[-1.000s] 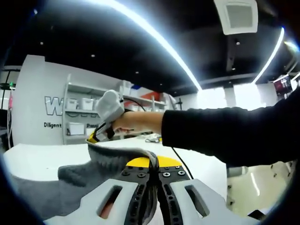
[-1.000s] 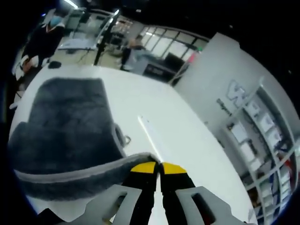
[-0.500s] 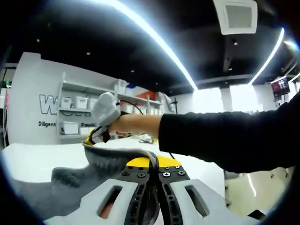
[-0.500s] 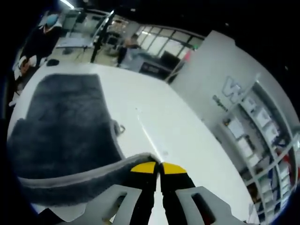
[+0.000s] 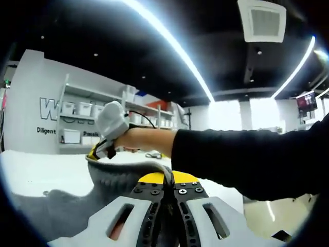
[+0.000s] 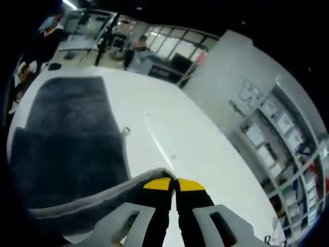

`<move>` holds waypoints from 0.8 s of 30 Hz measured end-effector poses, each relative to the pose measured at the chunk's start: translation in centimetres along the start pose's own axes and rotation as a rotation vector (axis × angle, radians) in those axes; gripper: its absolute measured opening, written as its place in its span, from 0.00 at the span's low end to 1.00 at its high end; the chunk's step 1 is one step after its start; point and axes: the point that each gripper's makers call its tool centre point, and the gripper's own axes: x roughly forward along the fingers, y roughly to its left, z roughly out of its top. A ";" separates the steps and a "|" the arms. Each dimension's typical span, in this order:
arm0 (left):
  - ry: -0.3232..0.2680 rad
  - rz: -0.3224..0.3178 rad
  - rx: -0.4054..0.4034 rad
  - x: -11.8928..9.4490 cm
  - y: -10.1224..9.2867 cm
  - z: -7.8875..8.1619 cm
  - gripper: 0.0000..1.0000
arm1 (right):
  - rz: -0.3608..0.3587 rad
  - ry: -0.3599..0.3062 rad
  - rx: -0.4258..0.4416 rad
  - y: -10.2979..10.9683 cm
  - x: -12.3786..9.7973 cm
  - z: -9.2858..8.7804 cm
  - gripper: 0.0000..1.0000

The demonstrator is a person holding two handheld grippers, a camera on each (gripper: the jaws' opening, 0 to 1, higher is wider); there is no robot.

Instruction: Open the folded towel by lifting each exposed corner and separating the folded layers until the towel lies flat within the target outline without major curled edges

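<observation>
The left gripper is closed on the towel, its yellow-tipped jaws pressed together with the grey hem rising out between them. From there the edge runs up, stretched to the right gripper, which shows in the left gripper view ahead, carried by a hand on a dark sleeve. In the right gripper view, the right gripper is likewise clamped, with the pale hem caught just at its tips. Two pinches on one edge, held well apart, make sense for this job: they keep that edge taut, so the upper layer can be lifted and carried open instead of sagging or curling.

Beyond the tips, the towel hangs down from the held edge and spreads dark and broad over the white table; a small loop lies at its side edge. I judge the unfolding well along, with the raised edge not yet laid down. No outline can be made out on the table.
</observation>
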 end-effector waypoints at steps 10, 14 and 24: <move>0.012 -0.017 -0.025 2.4 -1.2 -0.5 0.02 | -0.016 0.019 0.029 -1.5 -0.4 -3.0 0.00; 0.016 -0.015 -0.039 3.4 -1.1 -0.7 0.02 | -0.030 0.022 0.034 -2.2 -0.6 -3.8 0.00; 0.056 -0.001 -0.136 6.3 -1.1 -3.1 0.02 | -0.059 0.018 0.037 -3.8 -0.4 -5.2 0.00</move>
